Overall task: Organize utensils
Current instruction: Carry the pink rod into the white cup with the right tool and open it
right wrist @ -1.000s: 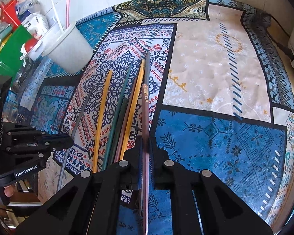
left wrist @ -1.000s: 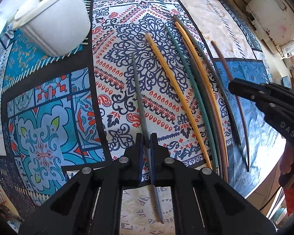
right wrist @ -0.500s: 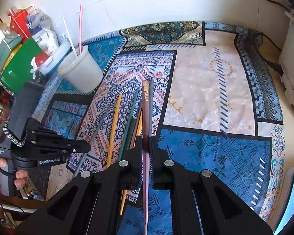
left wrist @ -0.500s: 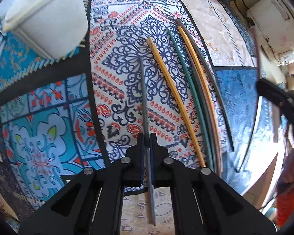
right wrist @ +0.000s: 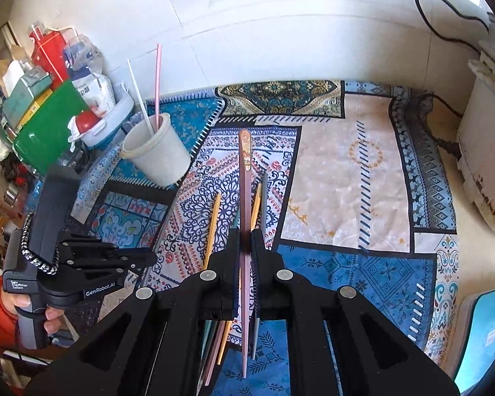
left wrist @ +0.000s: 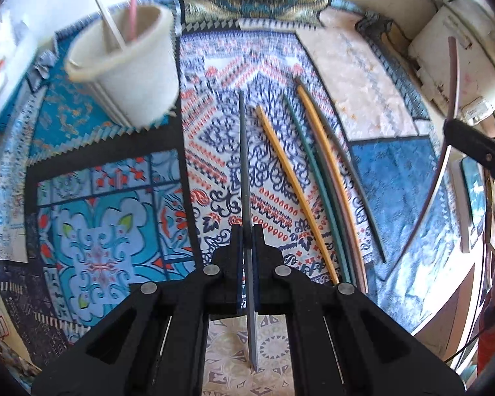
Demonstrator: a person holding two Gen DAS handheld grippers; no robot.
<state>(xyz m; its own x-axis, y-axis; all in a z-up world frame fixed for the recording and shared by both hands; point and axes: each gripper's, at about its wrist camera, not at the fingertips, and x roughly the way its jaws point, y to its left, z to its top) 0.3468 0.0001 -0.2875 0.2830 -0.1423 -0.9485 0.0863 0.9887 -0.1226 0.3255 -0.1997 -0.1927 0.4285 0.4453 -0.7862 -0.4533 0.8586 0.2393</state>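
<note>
Left gripper (left wrist: pixel 246 231): fingers clamped narrow on a long grey chopstick (left wrist: pixel 244 165), which runs straight out toward 12 o'clock and sticks back past the fingers toward 6. The stick looks lifted off the patterned patchwork cloth (left wrist: pixel 109 231) covering the bench — contact at the far tip can't be told.

Right gripper (right wrist: pixel 246 234): fingers closed on a long mauve-brown chopstick with a decorated tip (right wrist: pixel 246 181), pointing to 12 o'clock, raised above the cloth. In the left view the same stick shows at 2 o'clock as a thin curved line in front of a white appliance (left wrist: pixel 458 66).

Remaining sticks lie loose on the cloth, side by side, at 1 o'clock of the left gripper:
- yellow chopstick (left wrist: pixel 293 188), alone, nearest the grey one
- dark green chopstick (left wrist: pixel 313 171), just beside a second yellow chopstick (left wrist: pixel 326 165) and a pale pink one (left wrist: pixel 356 254); touching or not is unclear
- dark grey chopstick (left wrist: pixel 353 171) on the outer side

White plastic cup (left wrist: pixel 128 66) stands upright on the cloth at 10–11 o'clock in the left view, well apart from the loose sticks. It holds a pink stick (left wrist: pixel 132 3) and a white stick (left wrist: pixel 105 13), both leaning out above the rim.

Right view, 9 o'clock: the left gripper seen side-on, held by a hand (right wrist: pixel 33 310).
</note>
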